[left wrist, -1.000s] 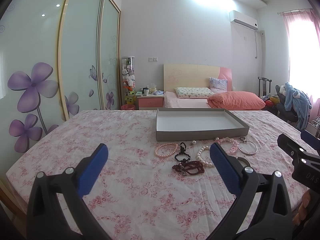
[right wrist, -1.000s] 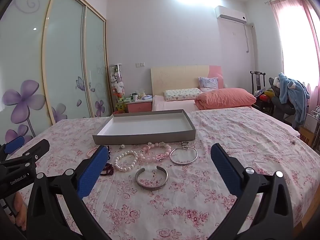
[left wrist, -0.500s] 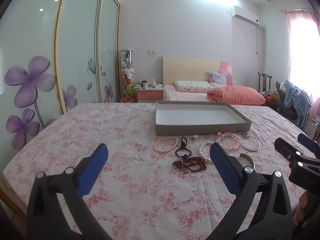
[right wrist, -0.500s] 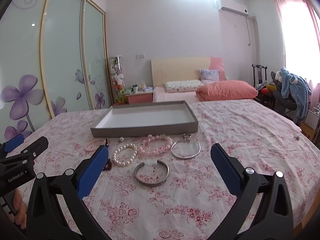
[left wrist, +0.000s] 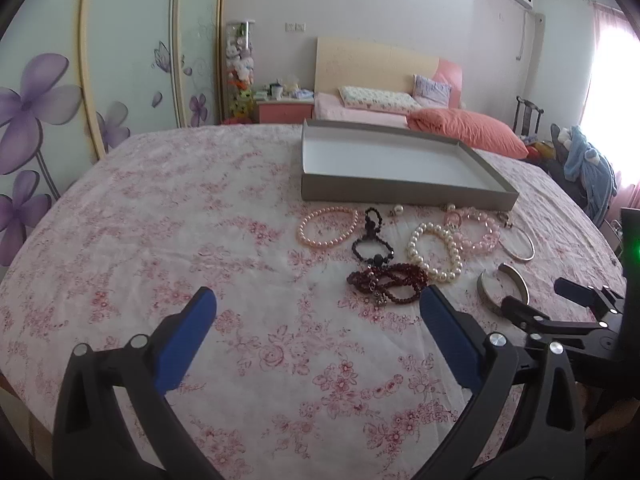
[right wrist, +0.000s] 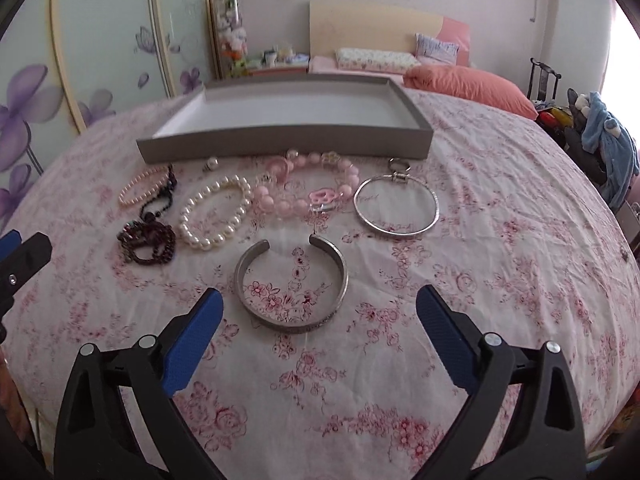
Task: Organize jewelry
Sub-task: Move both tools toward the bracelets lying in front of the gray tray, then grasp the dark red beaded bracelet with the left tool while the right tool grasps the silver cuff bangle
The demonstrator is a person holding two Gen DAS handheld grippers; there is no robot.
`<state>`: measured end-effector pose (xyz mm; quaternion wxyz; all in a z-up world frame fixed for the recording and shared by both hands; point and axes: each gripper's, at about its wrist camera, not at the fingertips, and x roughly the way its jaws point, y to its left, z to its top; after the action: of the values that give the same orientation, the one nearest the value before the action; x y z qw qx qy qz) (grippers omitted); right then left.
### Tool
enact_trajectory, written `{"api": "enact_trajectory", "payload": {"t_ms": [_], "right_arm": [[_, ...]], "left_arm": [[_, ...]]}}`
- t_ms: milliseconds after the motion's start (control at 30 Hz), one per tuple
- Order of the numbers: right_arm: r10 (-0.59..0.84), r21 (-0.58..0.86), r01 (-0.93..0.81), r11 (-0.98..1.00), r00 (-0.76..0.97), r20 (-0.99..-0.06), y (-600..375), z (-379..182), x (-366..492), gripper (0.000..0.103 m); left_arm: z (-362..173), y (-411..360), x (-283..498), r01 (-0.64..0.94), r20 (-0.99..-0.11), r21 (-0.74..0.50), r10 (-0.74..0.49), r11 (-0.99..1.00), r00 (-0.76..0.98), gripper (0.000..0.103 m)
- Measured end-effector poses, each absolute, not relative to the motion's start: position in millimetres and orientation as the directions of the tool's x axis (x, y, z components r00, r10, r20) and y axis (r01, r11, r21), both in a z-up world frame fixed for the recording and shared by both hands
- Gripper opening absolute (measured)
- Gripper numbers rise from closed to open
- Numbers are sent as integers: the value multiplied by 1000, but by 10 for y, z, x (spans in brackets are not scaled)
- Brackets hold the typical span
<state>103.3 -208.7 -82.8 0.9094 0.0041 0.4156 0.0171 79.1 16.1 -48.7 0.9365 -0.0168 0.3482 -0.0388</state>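
Note:
An empty grey tray (right wrist: 280, 142) (left wrist: 408, 195) lies on a floral cloth. In front of it lie a wide silver cuff (right wrist: 291, 285) (left wrist: 503, 287), a thin silver bangle (right wrist: 396, 205), a pink chunky bead bracelet (right wrist: 308, 191), a white pearl bracelet (right wrist: 214, 213) (left wrist: 435, 252), a dark red bead bracelet (left wrist: 386, 282), a black bead piece (left wrist: 372, 240) and a pale pink pearl bracelet (left wrist: 328, 226). My right gripper (right wrist: 318, 312) is open, just short of the cuff. My left gripper (left wrist: 316, 316) is open, just short of the dark red beads.
The cloth-covered surface (left wrist: 160, 220) curves down at its left and right edges. Behind it are a bed with a coral pillow (left wrist: 468, 132), a pink nightstand (left wrist: 284, 110) and floral wardrobe doors (left wrist: 60, 92). A chair with blue clothes (right wrist: 604, 140) stands at the right.
Both grippers have tilted down and moved forward toward the jewelry, which now looks nearer and larger. Both stay open. Nothing on the cloth has moved.

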Motion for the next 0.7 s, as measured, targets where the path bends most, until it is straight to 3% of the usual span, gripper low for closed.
{"api": "enact_trajectory", "payload": {"t_ms": [233, 367, 533, 700], "right_arm": [[61, 35, -54, 998, 606, -793, -1995, -907, 1160, 87], [70, 34, -71, 997, 618, -783, -1973, -867, 1151, 69], [65, 38, -57, 998, 627, -776, -2120, -873, 1139, 68], [63, 40, -51, 998, 633, -771, -2234, -887, 1161, 68]], "left_arm": [[-585, 108, 999, 88, -717, -67, -109, 994, 688, 99], [-620, 58, 1110, 106, -740, -77, -128, 991, 661, 99], [-698, -115, 1290, 150, -785, -89, -162, 985, 598, 98], [-788, -305, 1479, 175, -819, -71, -157, 982, 551, 84]]}}
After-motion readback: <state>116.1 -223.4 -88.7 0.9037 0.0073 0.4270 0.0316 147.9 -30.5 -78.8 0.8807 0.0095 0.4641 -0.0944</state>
